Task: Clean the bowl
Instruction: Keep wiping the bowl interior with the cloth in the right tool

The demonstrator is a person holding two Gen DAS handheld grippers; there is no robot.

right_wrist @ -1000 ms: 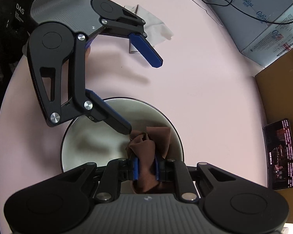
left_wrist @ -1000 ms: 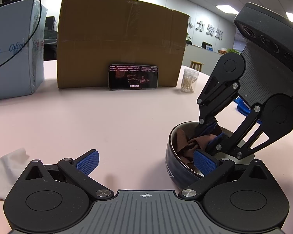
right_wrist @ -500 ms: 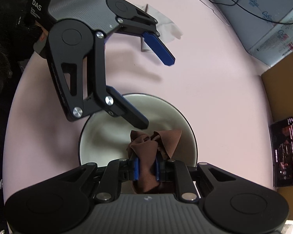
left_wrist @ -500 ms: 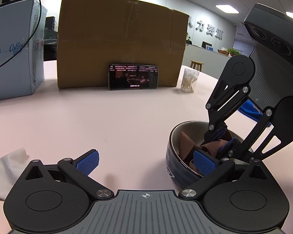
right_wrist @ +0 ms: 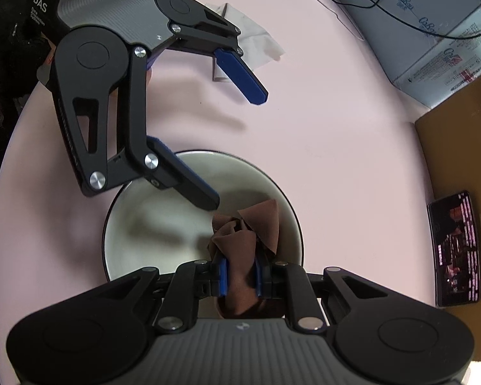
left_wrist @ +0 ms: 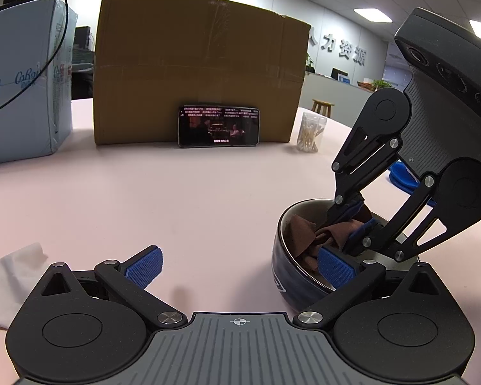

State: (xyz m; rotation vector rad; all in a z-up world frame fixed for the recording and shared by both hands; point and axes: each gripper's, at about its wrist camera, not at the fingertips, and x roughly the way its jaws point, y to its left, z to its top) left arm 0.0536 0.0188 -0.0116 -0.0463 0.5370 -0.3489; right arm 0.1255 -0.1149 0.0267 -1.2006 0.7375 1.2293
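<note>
A dark blue bowl [left_wrist: 283, 256] with a cream inside [right_wrist: 150, 234] stands on the pink table. My right gripper [right_wrist: 240, 277] points steeply down into it, shut on a crumpled brown cloth [right_wrist: 251, 232] that lies against the bowl's inner wall. In the left wrist view the right gripper [left_wrist: 352, 224] and the cloth [left_wrist: 304, 234] are at the right. My left gripper [right_wrist: 232, 147] is open wide and straddles the bowl's rim. One blue pad [left_wrist: 335, 268] is inside the bowl, the other pad [left_wrist: 144, 266] outside over the table.
A cardboard box [left_wrist: 195, 70] stands at the back with a lit phone [left_wrist: 218, 126] leaning on it. A pale blue carton [left_wrist: 19, 86] is at the left. A jar of cotton swabs [left_wrist: 311, 133] stands right of the box. White tissue [left_wrist: 12, 269] lies near the left gripper.
The right gripper with the cloth shifted slightly sideways inside the bowl and came back. The left gripper and the bowl have stayed in place.
</note>
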